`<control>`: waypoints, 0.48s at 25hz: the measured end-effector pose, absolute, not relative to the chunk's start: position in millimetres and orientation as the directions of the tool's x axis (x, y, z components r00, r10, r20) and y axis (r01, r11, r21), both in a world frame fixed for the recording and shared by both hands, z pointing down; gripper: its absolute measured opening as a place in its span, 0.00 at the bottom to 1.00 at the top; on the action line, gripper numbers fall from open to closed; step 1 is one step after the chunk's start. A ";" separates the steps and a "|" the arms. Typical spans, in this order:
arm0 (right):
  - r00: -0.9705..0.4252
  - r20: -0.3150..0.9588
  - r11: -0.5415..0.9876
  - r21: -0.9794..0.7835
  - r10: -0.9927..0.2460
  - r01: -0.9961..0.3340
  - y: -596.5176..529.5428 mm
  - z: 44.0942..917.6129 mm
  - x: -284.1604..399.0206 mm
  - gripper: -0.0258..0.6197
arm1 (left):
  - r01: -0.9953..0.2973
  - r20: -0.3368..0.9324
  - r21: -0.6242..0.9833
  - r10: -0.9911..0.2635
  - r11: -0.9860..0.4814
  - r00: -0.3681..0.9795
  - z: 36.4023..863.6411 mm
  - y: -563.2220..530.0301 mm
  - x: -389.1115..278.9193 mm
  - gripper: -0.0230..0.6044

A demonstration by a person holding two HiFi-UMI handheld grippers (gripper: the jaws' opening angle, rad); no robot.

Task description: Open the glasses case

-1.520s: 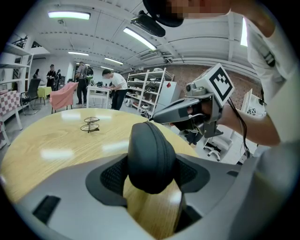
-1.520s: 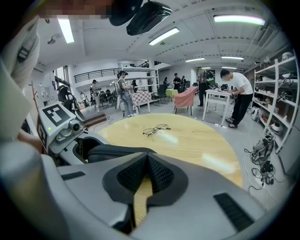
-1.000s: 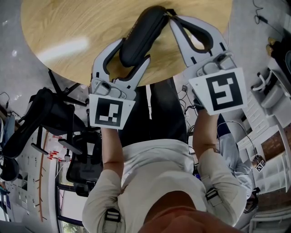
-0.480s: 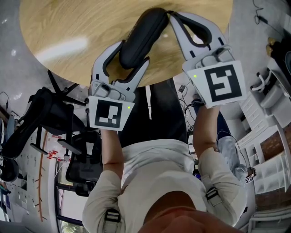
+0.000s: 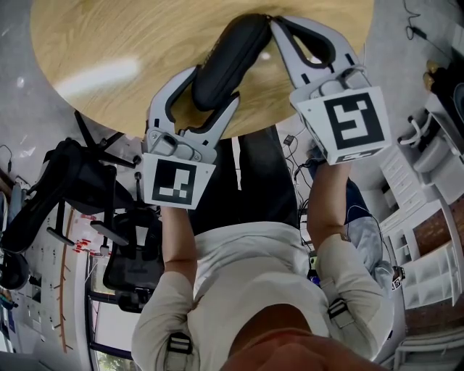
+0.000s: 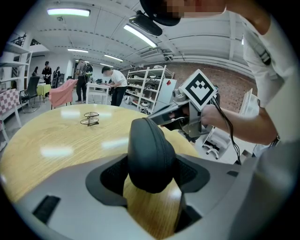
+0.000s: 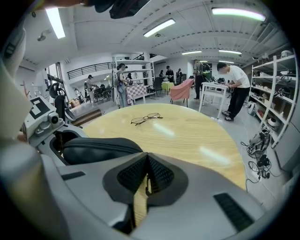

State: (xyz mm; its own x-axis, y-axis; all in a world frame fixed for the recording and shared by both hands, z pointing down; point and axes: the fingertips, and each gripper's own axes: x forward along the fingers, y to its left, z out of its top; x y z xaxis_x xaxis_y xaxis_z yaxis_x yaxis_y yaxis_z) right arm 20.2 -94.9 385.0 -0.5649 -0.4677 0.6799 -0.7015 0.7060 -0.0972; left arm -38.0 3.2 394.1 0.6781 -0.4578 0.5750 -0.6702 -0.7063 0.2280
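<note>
Head view: a person stood at one round wooden table (image 5: 109, 43) with a gripper in each hand, two in all, each with one marker cube.
Count: one glasses case (image 5: 225, 61), dark and zipped; one pair of glasses (image 7: 146, 118) lying well apart from it, farther out on the tabletop.
Case position: over the near edge of the table, between the two grippers. I couldn't tell whether it touched the wood.
Case long axis: a diagonal in the head view. The near end was down toward the person's left side, and the far end pointed up and to the right, away from the person.
Left gripper (image 5: 214, 83): clamped across the case's near end, one jaw on each long side. In the left gripper view the rounded end of the case (image 6: 150, 154) filled the gap between the jaws.
Right gripper (image 5: 272, 22): its tips met at the case's far end. In the right gripper view the jaws were pinched almost together on a thin dark tab (image 7: 146, 186), seemingly the zip pull. The case body (image 7: 98, 149) lay just to their left.
Lid: down, the seam line shut along the side I could see.
Room: several people stood by shelves and tables in the background.
</note>
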 end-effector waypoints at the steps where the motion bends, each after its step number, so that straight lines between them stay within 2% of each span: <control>1: -0.564 0.680 0.705 -0.098 -0.468 -0.703 -95.1 386.2 20.2 0.07 | -0.671 0.574 0.229 -0.459 -0.706 0.678 394.5 3.4 -38.1 0.52; 12: -0.534 0.621 0.699 0.032 -0.574 -0.715 -93.9 378.2 18.5 0.07 | -0.680 0.592 0.191 -0.469 -0.708 0.655 401.1 6.0 -37.5 0.53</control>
